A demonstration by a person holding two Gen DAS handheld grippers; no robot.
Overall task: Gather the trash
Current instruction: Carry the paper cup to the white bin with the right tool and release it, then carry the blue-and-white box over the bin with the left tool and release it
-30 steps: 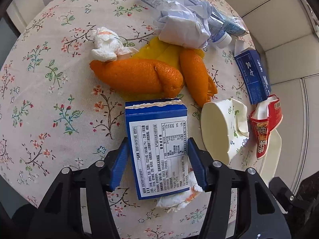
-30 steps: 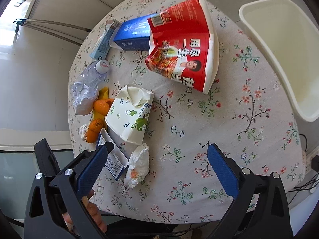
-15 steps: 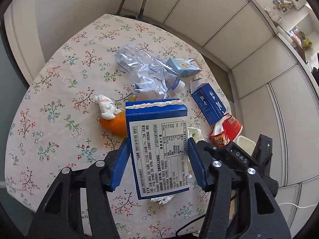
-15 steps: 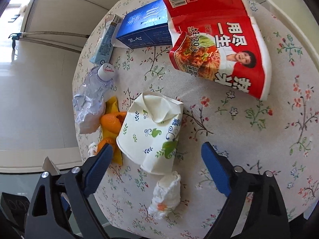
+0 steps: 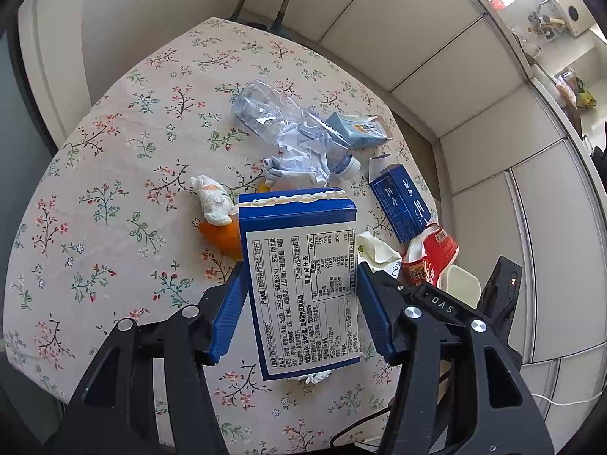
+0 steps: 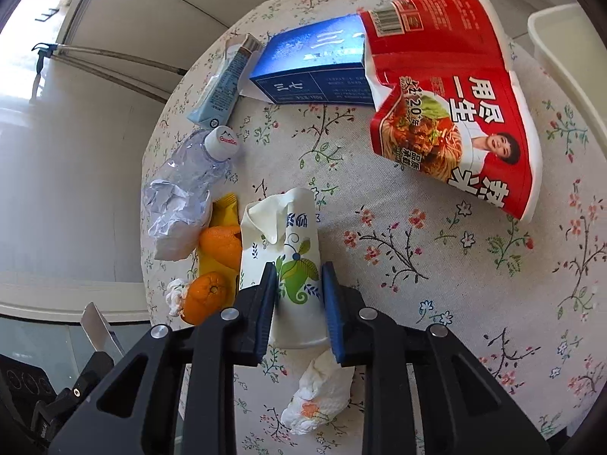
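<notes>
Left wrist view: our left gripper (image 5: 299,295) is clamped on the blue box (image 5: 301,273), held above the table (image 5: 95,189) with its torn end pointing away from us. The pads grip only its near half, so it could pivot or slide out if we swing fast.

Right wrist view: our right gripper (image 6: 297,303) squeezes the crushed paper cup (image 6: 282,258) lying straight ahead. It is soft, so it may buckle and slip free; a tissue (image 6: 322,390) lies just under the jaws and could get dragged along.
</notes>
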